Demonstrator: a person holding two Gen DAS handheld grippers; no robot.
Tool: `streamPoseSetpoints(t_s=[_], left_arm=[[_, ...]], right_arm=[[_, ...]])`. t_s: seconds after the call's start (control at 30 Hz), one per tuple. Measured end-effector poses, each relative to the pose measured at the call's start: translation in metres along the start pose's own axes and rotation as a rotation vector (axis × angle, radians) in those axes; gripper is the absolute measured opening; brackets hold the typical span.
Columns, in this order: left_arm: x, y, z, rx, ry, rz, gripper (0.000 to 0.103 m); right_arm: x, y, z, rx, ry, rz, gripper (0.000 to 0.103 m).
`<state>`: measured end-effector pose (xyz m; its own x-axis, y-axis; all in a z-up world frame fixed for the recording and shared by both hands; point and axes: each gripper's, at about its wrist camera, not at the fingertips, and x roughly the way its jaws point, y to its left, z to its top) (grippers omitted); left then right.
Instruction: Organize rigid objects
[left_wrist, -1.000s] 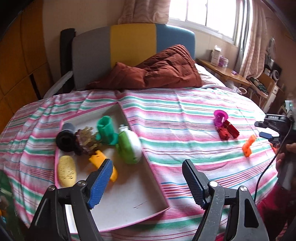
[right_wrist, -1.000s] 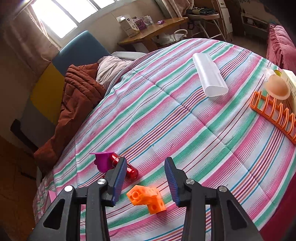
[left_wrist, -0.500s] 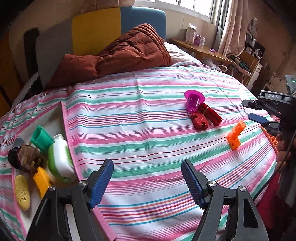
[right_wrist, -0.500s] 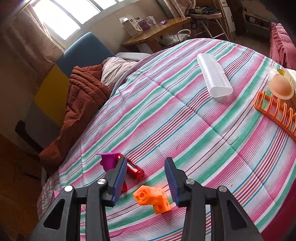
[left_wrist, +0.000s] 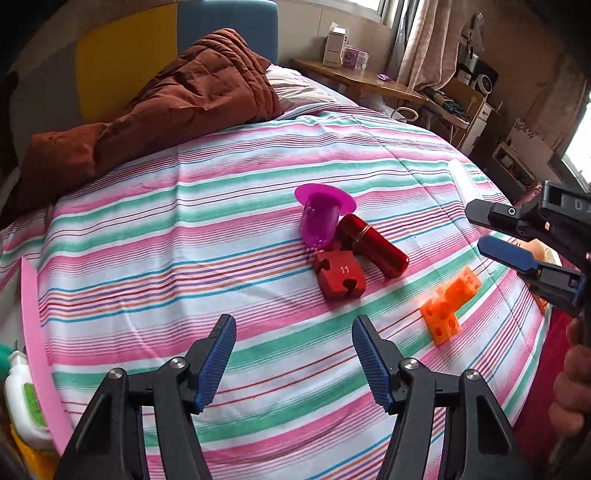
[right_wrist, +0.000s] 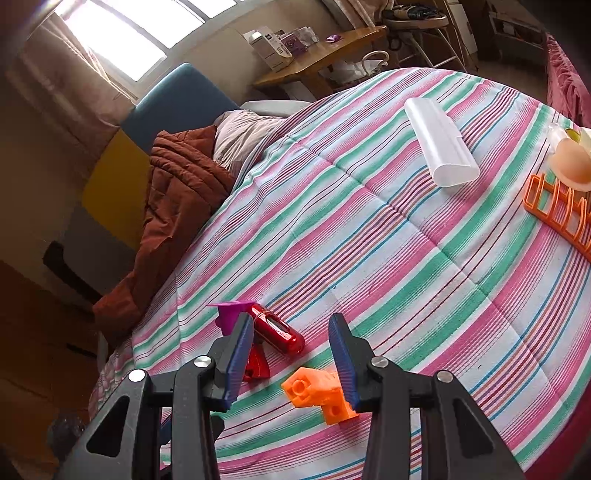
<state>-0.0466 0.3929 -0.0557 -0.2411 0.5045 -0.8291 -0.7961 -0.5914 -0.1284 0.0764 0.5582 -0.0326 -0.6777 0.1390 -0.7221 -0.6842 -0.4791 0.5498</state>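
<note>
Our left gripper (left_wrist: 293, 363) hovers above the striped bedspread (left_wrist: 221, 229), jaws closing on nothing. At its twelve o'clock lie the red puzzle block (left_wrist: 341, 273), red cylinder (left_wrist: 373, 240) and purple cup (left_wrist: 319, 218), touching. Our right gripper (right_wrist: 291, 356) hangs partly open, empty, the orange block (right_wrist: 319, 393) apparently just beneath it.

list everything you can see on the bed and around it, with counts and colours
funnel-shaped cup: 1, purple, mid-bed, against the capsule
capsule: 1, red, lying beside the cup
puzzle block: 1, red, marked 11, in front of the cup
connector block: 1, orange, right of the puzzle block
tube case: 1, translucent white, far side
rack: 1, orange, right edge
tray: 1, pink, left edge
quilt: 1, brown, at the headboard
left hand-held gripper: black, blue pads, closing, nothing between
right hand-held gripper: open, above the connector block
</note>
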Motion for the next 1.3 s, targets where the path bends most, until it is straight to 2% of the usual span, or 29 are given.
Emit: streamPoseSetpoints(t_s=[0.17,0.43,0.47,0.5,0.53,0.57,0.63,0.97,1.17,1.2,1.27,1.3], left_arm=[[0.022,-0.015,0.018,0.028,-0.002,0.007,0.066],[0.057,-0.019,0.034,-0.004,0.023,0.003,0.068],[0.059,-0.019,0.036,-0.007,0.019,-0.008,0.066],[0.061,-0.02,0.037,-0.001,0.019,-0.017,0.052],[0.062,-0.023,0.037,0.017,0.022,-0.016,0.032],[0.063,-0.026,0.036,0.044,0.026,0.012,0.023],[0.061,-0.024,0.029,0.068,-0.003,0.018,0.016],[0.027,0.013,-0.018,-0.009,-0.034,-0.054,0.015],[0.0,0.033,-0.051,-0.098,-0.038,-0.093,0.016],[-0.004,0.035,-0.054,-0.1,-0.034,-0.091,0.018],[-0.012,0.037,-0.06,-0.106,-0.03,-0.08,0.032],[-0.016,0.039,-0.062,-0.11,-0.032,-0.065,0.044]], right_arm=[[-0.002,-0.002,0.001,0.018,-0.007,0.02,0.042],[0.003,-0.009,0.002,0.058,0.019,0.038,0.043],[0.003,-0.008,0.002,0.055,0.021,0.039,0.043],[0.004,-0.007,0.002,0.051,0.022,0.037,0.043],[0.004,-0.007,0.002,0.047,0.023,0.034,0.043],[0.005,-0.006,0.002,0.045,0.025,0.031,0.043],[0.006,-0.007,0.001,0.048,0.032,0.027,0.043],[0.015,-0.015,0.0,0.079,0.072,0.006,0.042],[0.019,-0.013,-0.001,0.06,0.087,-0.025,0.042],[0.019,-0.012,-0.001,0.056,0.086,-0.03,0.042],[0.018,-0.013,-0.001,0.052,0.085,-0.039,0.042],[0.018,-0.013,-0.002,0.054,0.084,-0.041,0.042]])
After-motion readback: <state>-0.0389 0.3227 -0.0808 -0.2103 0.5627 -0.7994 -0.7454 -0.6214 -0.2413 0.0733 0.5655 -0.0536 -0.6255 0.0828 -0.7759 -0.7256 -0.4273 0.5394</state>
